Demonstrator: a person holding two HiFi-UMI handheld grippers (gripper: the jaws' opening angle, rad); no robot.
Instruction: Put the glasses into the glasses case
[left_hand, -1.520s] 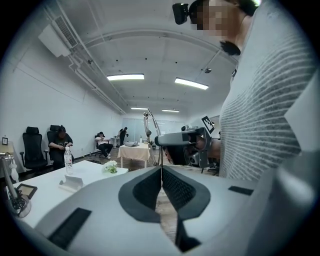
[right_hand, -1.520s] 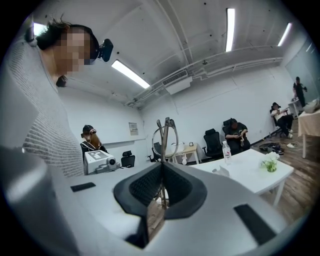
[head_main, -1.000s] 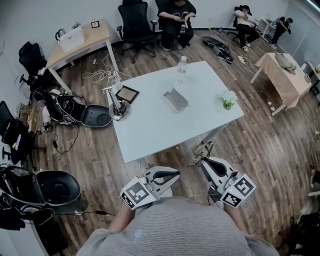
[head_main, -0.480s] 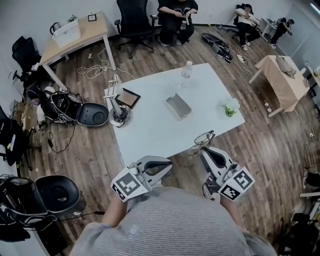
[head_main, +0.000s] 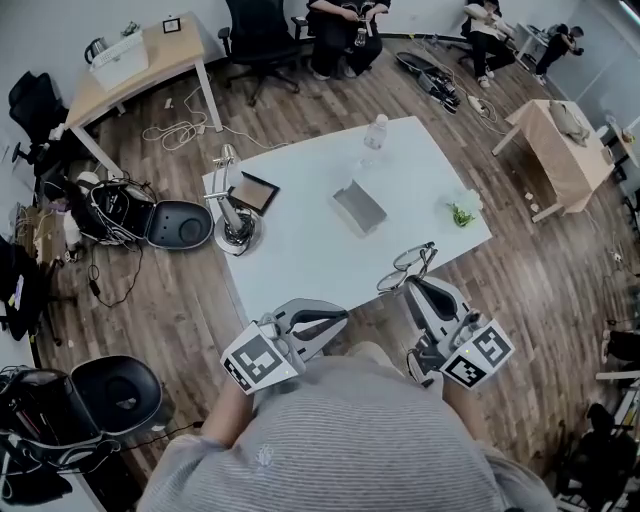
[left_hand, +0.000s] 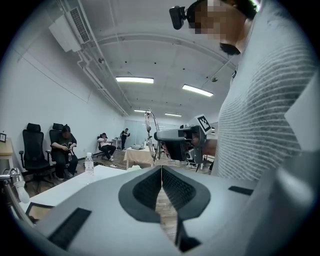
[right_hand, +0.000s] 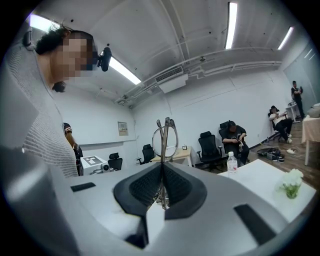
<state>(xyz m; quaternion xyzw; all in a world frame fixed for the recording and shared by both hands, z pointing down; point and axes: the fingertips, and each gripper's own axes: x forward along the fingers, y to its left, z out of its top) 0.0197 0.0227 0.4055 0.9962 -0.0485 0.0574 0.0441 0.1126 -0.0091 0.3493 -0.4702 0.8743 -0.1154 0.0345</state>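
The thin-framed glasses (head_main: 404, 268) hang in the air just over the white table's (head_main: 300, 260) near edge, folded, with my right gripper (head_main: 412, 284) shut on them. In the right gripper view the glasses (right_hand: 165, 136) stick up from between the closed pads (right_hand: 175, 184). The grey glasses case (head_main: 357, 207) lies open in the middle of the table, well ahead of both grippers. My left gripper (head_main: 342, 319) hovers by the same edge, left of the right one, shut with nothing in it; its pads (left_hand: 175, 187) meet in the left gripper view.
A water bottle (head_main: 375, 131) stands at the table's far side, a small plant (head_main: 461, 213) at its right corner. A desk lamp (head_main: 232, 215) and a dark framed panel (head_main: 254, 190) sit at the left end. Office chairs, cables and seated people ring the room.
Both grippers have moved forward to the table's near edge. The glasses, still gripped, now reach over the tabletop.
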